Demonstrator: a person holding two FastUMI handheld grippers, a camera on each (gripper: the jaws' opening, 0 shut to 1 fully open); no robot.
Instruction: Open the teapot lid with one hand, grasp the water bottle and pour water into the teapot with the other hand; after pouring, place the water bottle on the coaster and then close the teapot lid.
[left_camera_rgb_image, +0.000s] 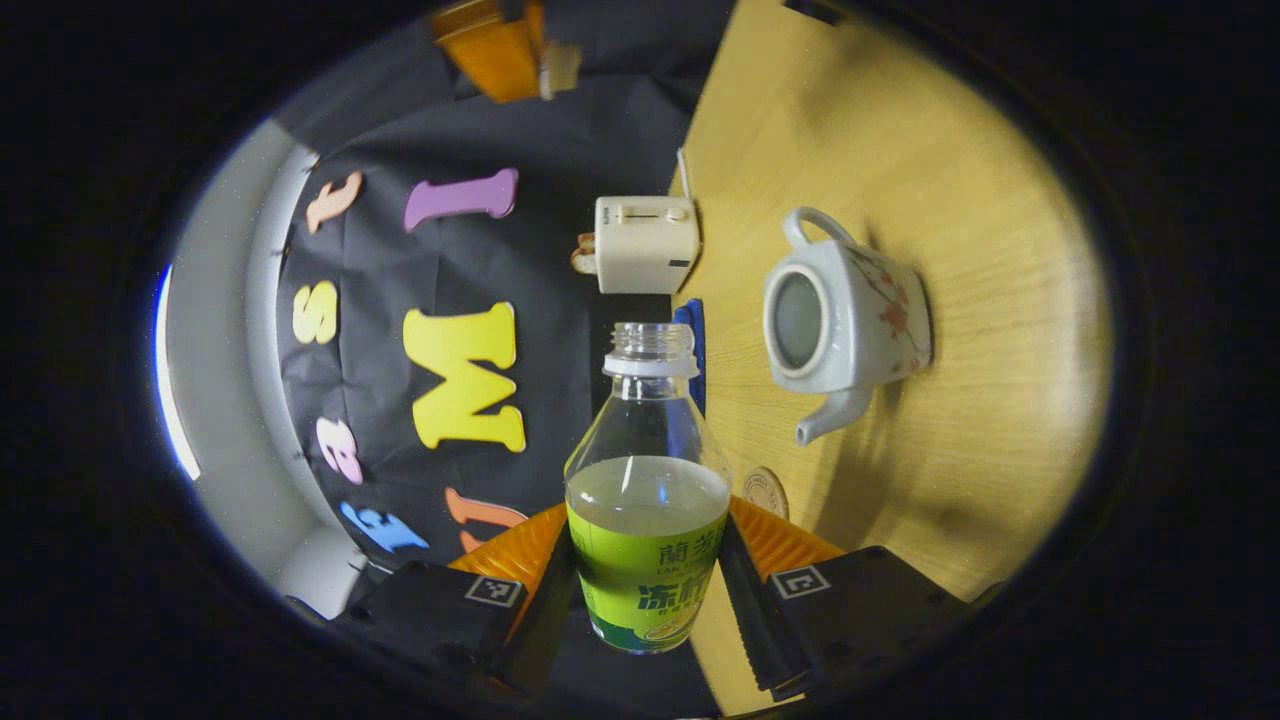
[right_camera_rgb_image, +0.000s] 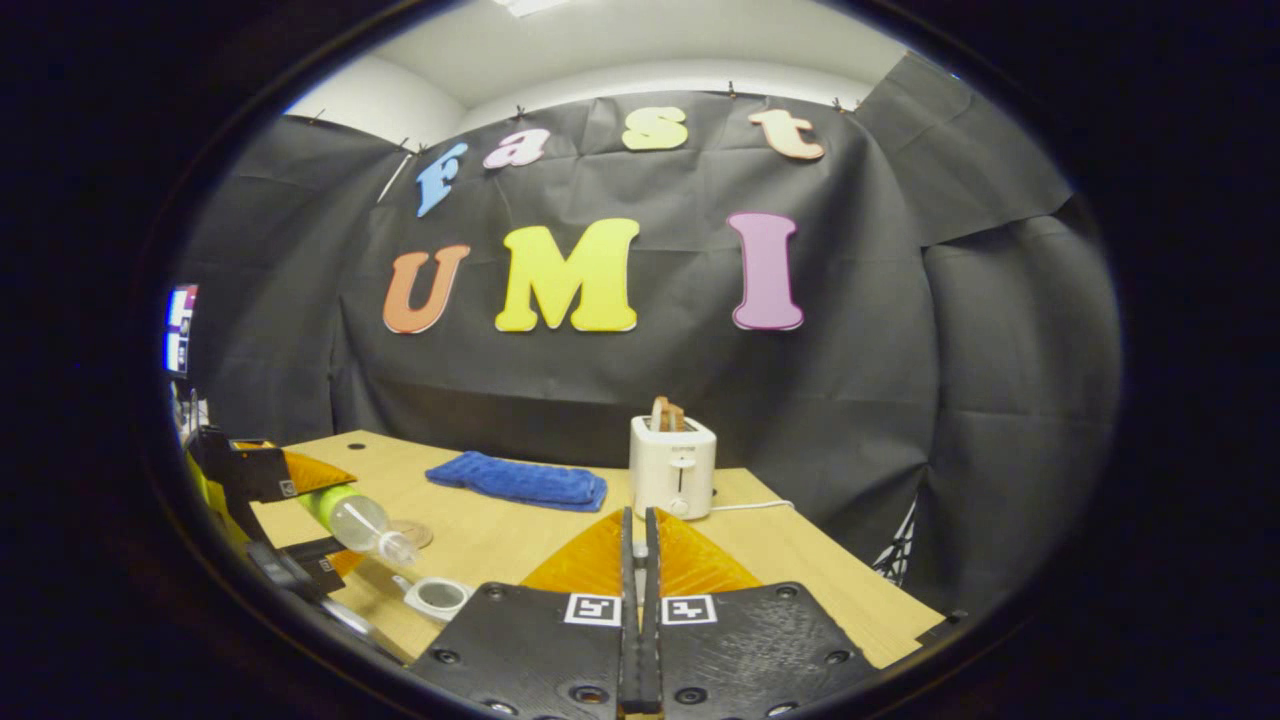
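Note:
In the left gripper view my left gripper (left_camera_rgb_image: 648, 575) is shut on the water bottle (left_camera_rgb_image: 648, 500), a clear uncapped bottle with a green label, about half full. The white flowered teapot (left_camera_rgb_image: 845, 320) stands beyond it on the wooden table, its mouth uncovered. The round coaster (left_camera_rgb_image: 765, 492) lies near the bottle. In the right gripper view the bottle (right_camera_rgb_image: 352, 516) is tilted, neck down toward the teapot (right_camera_rgb_image: 437, 597), beside the coaster (right_camera_rgb_image: 410, 533). My right gripper (right_camera_rgb_image: 637, 525) is shut; the left gripper view shows it holding a pale piece, apparently the teapot lid (left_camera_rgb_image: 560, 70), high above the table.
A white toaster (right_camera_rgb_image: 672, 465) with bread in it stands at the table's (right_camera_rgb_image: 800, 570) back edge, its cord trailing right. A folded blue towel (right_camera_rgb_image: 520, 480) lies to its left. The left gripper view also shows the toaster (left_camera_rgb_image: 645, 243) and towel (left_camera_rgb_image: 693, 350).

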